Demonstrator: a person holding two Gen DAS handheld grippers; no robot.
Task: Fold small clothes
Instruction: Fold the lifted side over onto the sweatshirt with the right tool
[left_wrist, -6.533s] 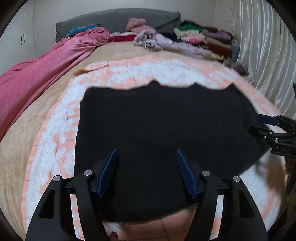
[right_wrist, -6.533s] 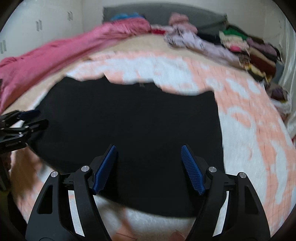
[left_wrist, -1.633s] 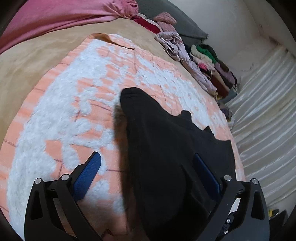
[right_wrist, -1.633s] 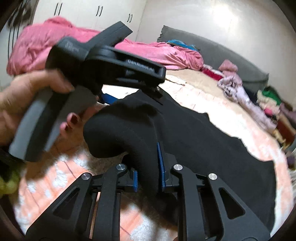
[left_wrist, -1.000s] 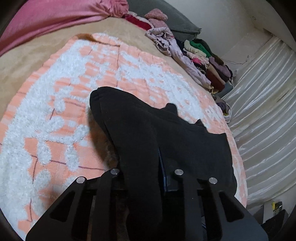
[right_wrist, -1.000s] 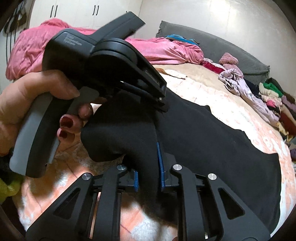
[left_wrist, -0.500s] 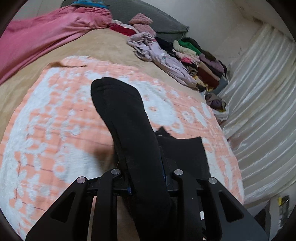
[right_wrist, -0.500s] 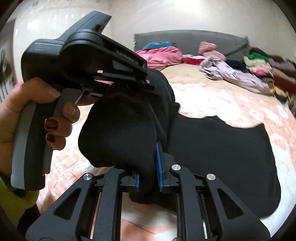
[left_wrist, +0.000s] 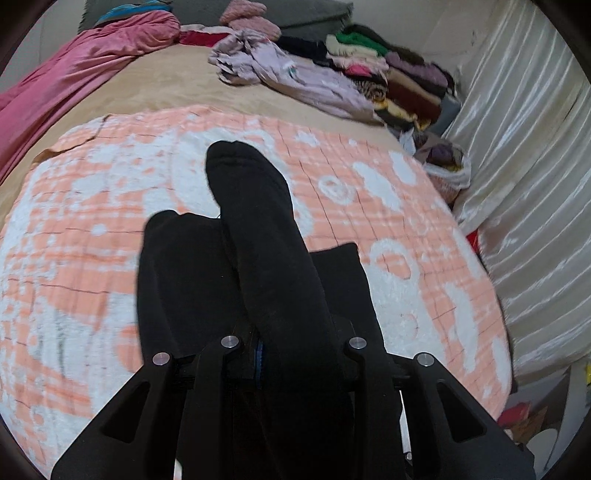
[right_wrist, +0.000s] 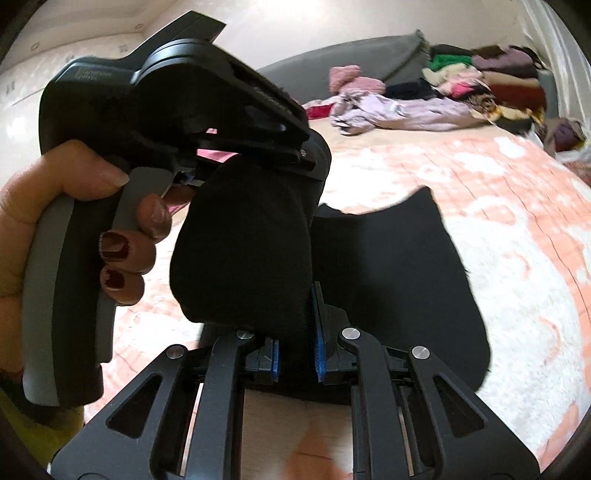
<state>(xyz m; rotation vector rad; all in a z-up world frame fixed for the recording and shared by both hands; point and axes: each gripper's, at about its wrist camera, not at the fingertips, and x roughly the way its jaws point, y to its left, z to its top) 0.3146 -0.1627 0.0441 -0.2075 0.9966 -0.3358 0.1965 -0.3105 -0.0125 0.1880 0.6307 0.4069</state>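
Note:
A black garment (left_wrist: 258, 236) lies partly on the orange-and-white blanket (left_wrist: 92, 206), with one edge lifted. My left gripper (left_wrist: 291, 350) is shut on a raised fold of it, which runs up between the jaws and hides the pads. In the right wrist view my right gripper (right_wrist: 295, 354) is shut on the same black garment (right_wrist: 388, 277), a bunched fold rising from its blue pads (right_wrist: 317, 350). The left gripper's body and the hand holding it (right_wrist: 122, 206) are close on the left, level with the lifted fold.
A pink bedcover (left_wrist: 74, 74) lies at the far left of the bed. A lilac garment (left_wrist: 288, 77) and a stack of folded clothes (left_wrist: 399, 81) sit at the far side. A white curtain (left_wrist: 524, 184) hangs along the right. A grey headboard (right_wrist: 351, 59) is behind.
Both grippers have lifted the held edge of the black garment and carried it over the rest, so the cloth is doubling up. The left gripper closed on it about a second ago.

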